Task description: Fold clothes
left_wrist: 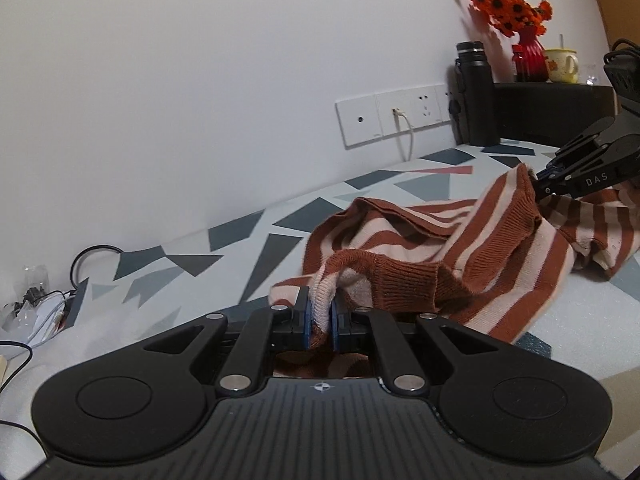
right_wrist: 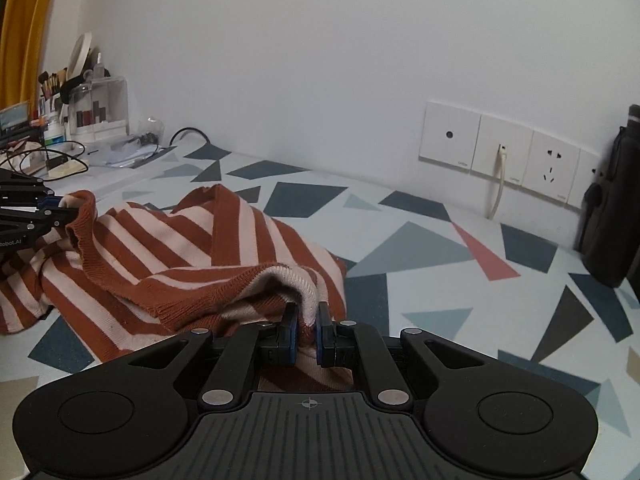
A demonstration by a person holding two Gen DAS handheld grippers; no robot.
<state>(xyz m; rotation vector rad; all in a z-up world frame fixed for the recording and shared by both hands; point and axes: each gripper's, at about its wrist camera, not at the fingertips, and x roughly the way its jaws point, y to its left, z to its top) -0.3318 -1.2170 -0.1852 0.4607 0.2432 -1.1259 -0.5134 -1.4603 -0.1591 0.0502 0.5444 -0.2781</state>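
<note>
Nearest my left camera, at the bottom centre of the frame, my left gripper (left_wrist: 320,316) is clamped narrow on a ribbed edge of the sweater (left_wrist: 460,248), a fold of knit pinched between its blue pads (left_wrist: 307,316). In the right camera, my right gripper (right_wrist: 307,328) at the bottom centre is closed the same way on another ribbed edge, cream and rust cloth bunched between its pads.

The table (right_wrist: 440,300) fills the lower half of both views, pale with grey, dark blue and pink shards printed on it. The sweater, striped rust and pale pink, lies crumpled on it, in the right half of the left view and the left half of the right view, strung between my two grippers. My right gripper shows at the right edge of the left view, its tip on the cloth.

Behind, a row of wall sockets (right_wrist: 500,156) carries a white cable (right_wrist: 498,184). In the upper right of the left view stand a black flask (left_wrist: 478,92), orange flowers (left_wrist: 512,4) in a red vase (left_wrist: 530,56), and a mug (left_wrist: 562,65).
</note>
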